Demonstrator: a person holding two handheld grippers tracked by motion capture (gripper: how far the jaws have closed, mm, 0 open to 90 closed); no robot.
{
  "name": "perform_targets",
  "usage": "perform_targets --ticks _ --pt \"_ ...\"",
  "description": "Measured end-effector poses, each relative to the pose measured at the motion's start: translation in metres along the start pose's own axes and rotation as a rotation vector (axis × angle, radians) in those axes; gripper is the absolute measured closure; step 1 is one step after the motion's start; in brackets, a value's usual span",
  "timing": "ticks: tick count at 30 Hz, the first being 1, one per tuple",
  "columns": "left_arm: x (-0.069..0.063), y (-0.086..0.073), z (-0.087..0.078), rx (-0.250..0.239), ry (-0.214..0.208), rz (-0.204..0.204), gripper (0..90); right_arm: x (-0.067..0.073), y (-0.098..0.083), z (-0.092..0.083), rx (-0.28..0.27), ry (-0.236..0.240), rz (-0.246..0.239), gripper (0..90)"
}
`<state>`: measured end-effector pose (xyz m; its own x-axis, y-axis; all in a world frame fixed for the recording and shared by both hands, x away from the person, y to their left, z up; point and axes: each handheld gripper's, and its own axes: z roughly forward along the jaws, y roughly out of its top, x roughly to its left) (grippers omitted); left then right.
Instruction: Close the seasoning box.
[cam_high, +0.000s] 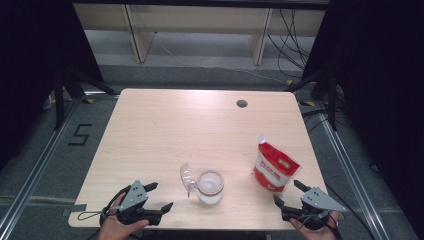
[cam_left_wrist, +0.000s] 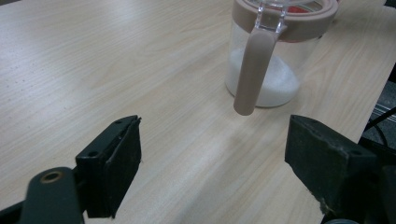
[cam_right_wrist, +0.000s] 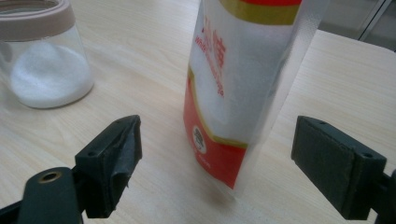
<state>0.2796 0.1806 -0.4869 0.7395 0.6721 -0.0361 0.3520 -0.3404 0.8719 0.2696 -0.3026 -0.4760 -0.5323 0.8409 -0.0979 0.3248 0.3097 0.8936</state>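
A clear jar (cam_high: 209, 187) with a pinkish rim stands near the table's front middle, its clear lid (cam_high: 187, 176) flipped open to the left. White powder lies in its bottom (cam_left_wrist: 268, 84), and a pink clasp (cam_left_wrist: 252, 70) hangs down its side. A red and white pouch (cam_high: 272, 169) stands upright to the jar's right, its top torn open. My left gripper (cam_high: 161, 196) is open at the front left, a short way from the jar. My right gripper (cam_high: 288, 193) is open just in front of the pouch (cam_right_wrist: 243, 79), which stands between the lines of its jaws without touching them.
The light wooden table (cam_high: 165, 130) has a round cable hole (cam_high: 242, 104) near its far edge. Black curtains and stands flank both sides. Cables run on the floor at the back right. A "5" mark (cam_high: 80, 135) is taped on the floor at left.
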Motion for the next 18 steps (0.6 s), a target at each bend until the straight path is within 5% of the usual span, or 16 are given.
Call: perform_targets --ticks 3,5,6,7,13,18 --pt "-0.002 0.001 -0.001 0.006 -0.003 0.006 29.7 0.004 0.001 0.000 0.012 0.018 0.046 17.3" --pt "-0.003 0.001 -0.001 -0.003 -0.013 0.007 37.0 0.001 0.001 0.000 0.002 -0.002 -0.016 17.5" --pt "-0.003 0.002 -0.002 0.000 -0.017 0.013 40.3 0.003 0.001 0.000 0.017 0.004 0.018 17.5" --pt "-0.005 0.002 -0.002 -0.011 -0.029 -0.002 52.0 0.003 0.001 0.000 0.016 0.008 0.019 17.6" --pt "-0.013 0.013 -0.006 -0.004 -0.025 0.040 78.9 0.000 0.001 0.001 0.000 0.000 -0.001 17.9" --pt "-0.016 0.020 -0.004 0.003 -0.037 0.065 87.5 0.003 0.001 0.000 0.022 0.010 0.023 18.2"
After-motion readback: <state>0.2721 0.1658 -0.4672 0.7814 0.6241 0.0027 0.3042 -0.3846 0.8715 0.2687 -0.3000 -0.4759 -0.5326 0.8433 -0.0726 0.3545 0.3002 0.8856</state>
